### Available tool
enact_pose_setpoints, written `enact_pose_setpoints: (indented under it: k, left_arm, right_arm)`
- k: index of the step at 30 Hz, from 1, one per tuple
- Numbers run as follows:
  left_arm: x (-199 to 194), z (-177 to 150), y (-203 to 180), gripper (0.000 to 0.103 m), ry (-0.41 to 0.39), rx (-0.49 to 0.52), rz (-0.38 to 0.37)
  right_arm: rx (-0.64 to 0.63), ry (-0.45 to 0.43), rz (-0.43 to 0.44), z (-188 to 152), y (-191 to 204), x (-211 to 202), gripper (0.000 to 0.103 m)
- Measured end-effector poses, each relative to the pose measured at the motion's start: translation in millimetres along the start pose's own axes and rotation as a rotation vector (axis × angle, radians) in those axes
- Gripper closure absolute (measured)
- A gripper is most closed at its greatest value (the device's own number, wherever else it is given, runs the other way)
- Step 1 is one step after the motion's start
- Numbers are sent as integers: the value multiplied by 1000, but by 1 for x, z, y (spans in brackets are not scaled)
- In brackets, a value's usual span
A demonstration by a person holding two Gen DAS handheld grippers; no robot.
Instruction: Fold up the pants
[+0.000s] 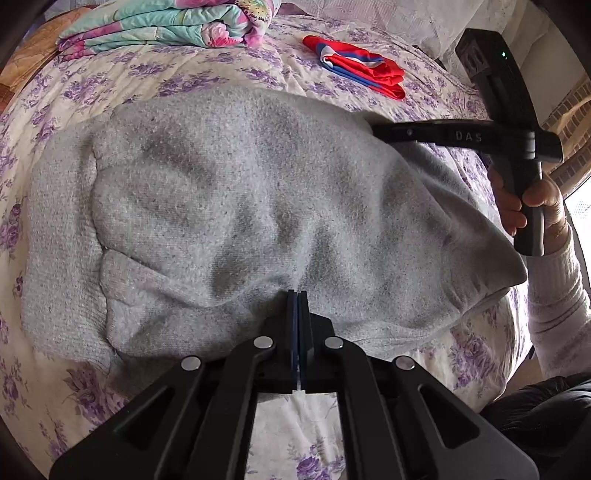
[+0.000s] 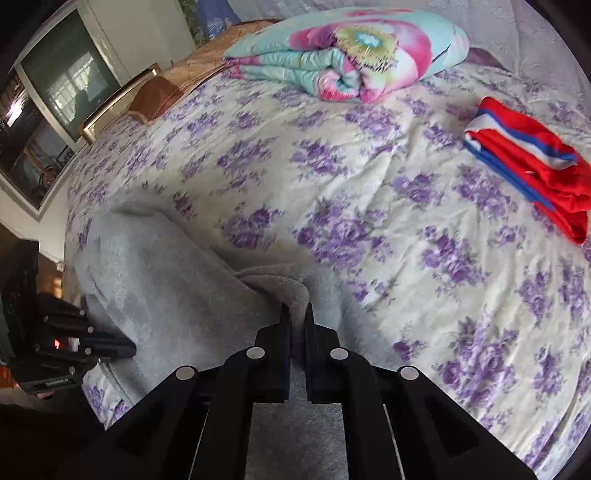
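Note:
The grey fleece pants (image 1: 229,206) lie bunched on the flowered bedspread (image 1: 92,85), with a lighter band along their left side. My left gripper (image 1: 297,295) is shut on the near edge of the pants. My right gripper (image 2: 296,308) is shut on a thick fold of the pants (image 2: 177,295) at their far edge. In the left wrist view the right gripper (image 1: 373,127) reaches in from the right, its tip at the pants' upper right edge. The left gripper (image 2: 125,349) shows at the lower left of the right wrist view.
A folded red, white and blue garment (image 1: 358,66) (image 2: 535,162) lies on the bed beyond the pants. A rolled floral quilt (image 1: 166,26) (image 2: 347,55) sits at the far end. A window and cabinet (image 2: 55,92) stand past the bed's left edge.

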State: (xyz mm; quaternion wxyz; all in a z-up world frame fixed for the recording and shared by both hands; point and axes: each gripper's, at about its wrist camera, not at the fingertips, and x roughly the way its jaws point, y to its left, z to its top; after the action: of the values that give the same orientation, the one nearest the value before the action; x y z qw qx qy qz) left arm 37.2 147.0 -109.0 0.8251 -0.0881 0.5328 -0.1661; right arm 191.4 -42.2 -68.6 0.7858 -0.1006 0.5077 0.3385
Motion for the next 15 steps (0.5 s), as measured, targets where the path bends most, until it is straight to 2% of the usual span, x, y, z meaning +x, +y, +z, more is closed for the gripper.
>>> enact_pose_setpoints:
  k: [2,5,7,8,11,14,15]
  left_arm:
    - [2,2,0,102,-7,-13,8]
    - [6,4,0,102,-9,-32,13]
    - [8,4,0,102,-15,-36,14]
    - [8,4,0,102,-17,-38,14]
    - [8,4,-1,102,-15,-32,21]
    - [3,4,-13,102,-14,15,79]
    - [0,3,-18,102,-14,34,105]
  right_arm:
    - [24,-10,-10,15,-6,2,97]
    - [4,60,-60,22,-8,38,97]
    - [17,96,-61,17,-15,64,95]
    - [5,66,-57,16,-15,64,94]
    - [-25,66,-65,16,-11,58,91]
    - [28,67,-53,14,-14,38,81]
    - [45,50,-62,12,-15,24,74]
